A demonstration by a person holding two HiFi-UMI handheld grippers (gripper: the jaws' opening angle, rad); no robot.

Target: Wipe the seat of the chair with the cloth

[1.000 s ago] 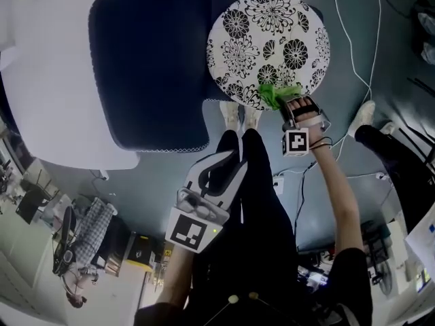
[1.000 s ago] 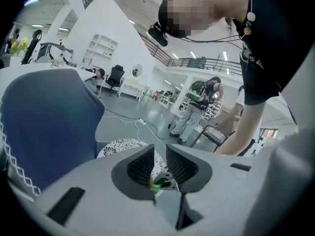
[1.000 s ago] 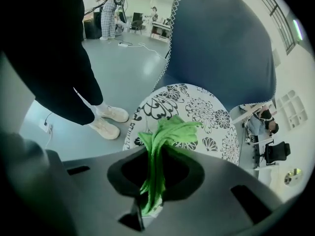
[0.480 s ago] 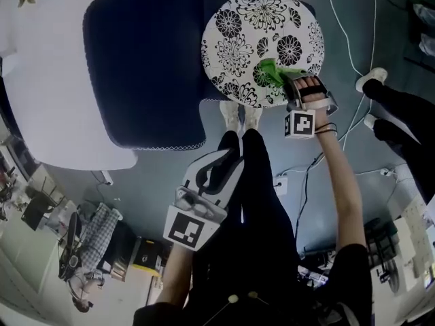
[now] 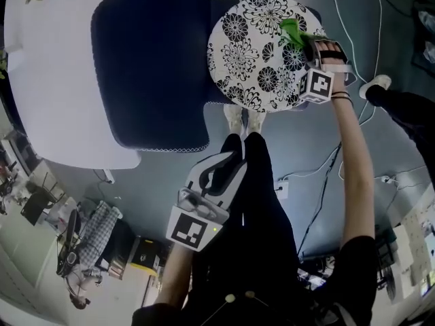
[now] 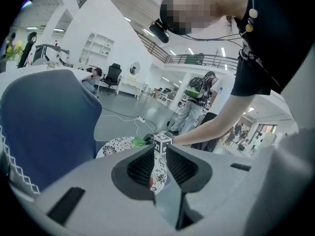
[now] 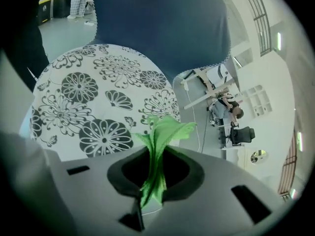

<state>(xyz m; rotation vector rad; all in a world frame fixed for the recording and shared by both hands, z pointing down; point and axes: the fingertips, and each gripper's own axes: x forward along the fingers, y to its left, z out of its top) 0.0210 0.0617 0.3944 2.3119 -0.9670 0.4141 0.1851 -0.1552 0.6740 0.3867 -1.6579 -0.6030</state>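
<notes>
— What did the right gripper (image 7: 157, 178) have?

— Its jaws were clamped on the green cloth (image 7: 161, 132), which ran bunched up between them and fanned out past the tips. In the head view the right gripper (image 5: 304, 41) pressed that cloth (image 5: 291, 28) against the round floral seat (image 5: 253, 53), at about 2 o'clock on the disc, near its rim.

— And its marker cube (image 5: 316, 85)?

— At about 4 o'clock of the seat, over the edge, with the person's forearm (image 5: 353, 148) running back toward 6 o'clock.

— The left gripper (image 6: 158, 166)?

— Its jaws stood a little apart with nothing between them; only a sliver of the patterned seat (image 6: 118, 144) showed through the gap. In the head view the left gripper (image 5: 214, 175) hung well apart from the seat, toward 6 o'clock, over the person's dark trousers (image 5: 262, 202).

— Around the seat?

— A dark blue covered piece with white trim (image 5: 149, 66) lay just beside it at 9 o'clock, a white table (image 5: 51, 80) beyond that, and pale shoes (image 5: 241, 117) on the grey floor (image 5: 312, 161) at 6 o'clock.
</notes>
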